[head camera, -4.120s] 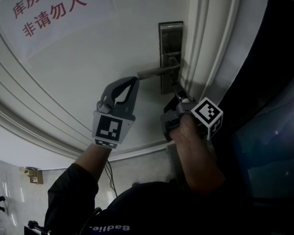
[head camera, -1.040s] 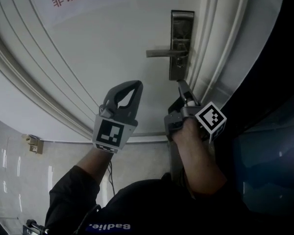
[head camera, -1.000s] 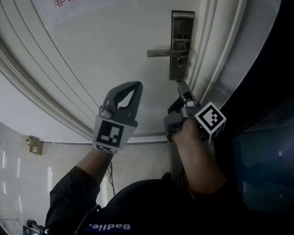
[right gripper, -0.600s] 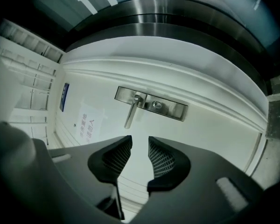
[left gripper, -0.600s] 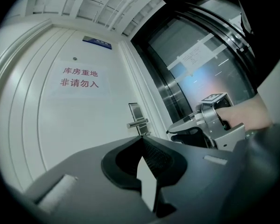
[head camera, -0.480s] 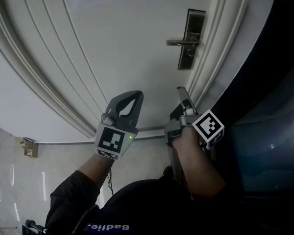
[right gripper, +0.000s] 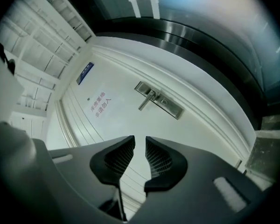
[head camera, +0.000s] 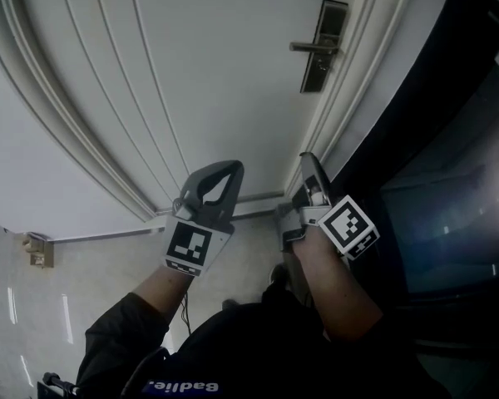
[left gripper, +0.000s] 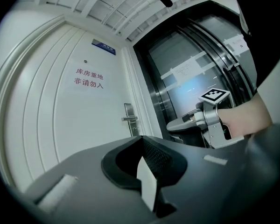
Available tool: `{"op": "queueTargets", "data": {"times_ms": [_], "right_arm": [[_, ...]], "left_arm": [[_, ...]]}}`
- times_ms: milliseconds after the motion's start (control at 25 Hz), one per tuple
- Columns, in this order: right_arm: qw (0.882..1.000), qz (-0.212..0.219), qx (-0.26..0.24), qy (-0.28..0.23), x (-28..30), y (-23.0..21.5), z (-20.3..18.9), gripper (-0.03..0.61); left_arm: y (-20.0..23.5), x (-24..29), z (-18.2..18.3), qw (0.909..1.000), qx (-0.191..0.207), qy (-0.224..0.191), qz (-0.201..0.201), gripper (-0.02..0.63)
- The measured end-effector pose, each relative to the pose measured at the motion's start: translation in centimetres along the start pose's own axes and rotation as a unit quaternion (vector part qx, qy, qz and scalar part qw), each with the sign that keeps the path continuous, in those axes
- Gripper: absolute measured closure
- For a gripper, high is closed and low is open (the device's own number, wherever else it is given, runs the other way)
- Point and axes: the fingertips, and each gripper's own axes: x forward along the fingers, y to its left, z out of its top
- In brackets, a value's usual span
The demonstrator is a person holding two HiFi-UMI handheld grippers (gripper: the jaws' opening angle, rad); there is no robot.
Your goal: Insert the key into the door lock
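Pale glossy tile floor [head camera: 17,322] w/ streaky reflections, small tan obj [head camera: 37,252] by white door [head camera: 233,73] base, type unclear

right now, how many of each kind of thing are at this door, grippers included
grey two-jaw grippers: 2, left gripper shut, right gripper closing with nothing between
white panelled door: 1
silver metal lock plate with lever handle: 1
white paper notice with red lettering: 1
small blue wall plate: 1
total: 6

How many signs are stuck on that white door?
2. A white paper with red writing is on the upper half of the door, and a small blue plate sits above it, near the top. None looks hidden.
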Motion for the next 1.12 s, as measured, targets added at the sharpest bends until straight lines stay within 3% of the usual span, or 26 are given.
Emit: {"op": "queueTargets", "data": {"times_ms": [160, 520, 840, 1120], "right_arm": [[0.998, -0.007, -0.063, 0.002, -1.4, 0.6, 0.2, 0.505], [0.993, 0.016, -0.119, 0.022, -6.8, -0.3, 1.7, 0.520], [0.981, 0.056, -0.169, 0.075, -12.2, -2.3, 2.8, 0.541], [0.966, 0.088, -0.225, 0.088, -16.5, -4.9, 4.1, 0.571]], "left_arm": [[-1.0, -0.5, 0.2, 0.9997, -0.022, -0.002, -0.009, 0.594], [-7.0, -2.5, 2.5, 0.9996, -0.027, 0.000, 0.004, 0.594], [-13.7, -2.4, 2.4, 0.9972, -0.040, 0.040, 0.049, 0.594], [-19.8, -2.0, 2.5, 0.9931, -0.073, 0.064, 0.065, 0.594]]}}
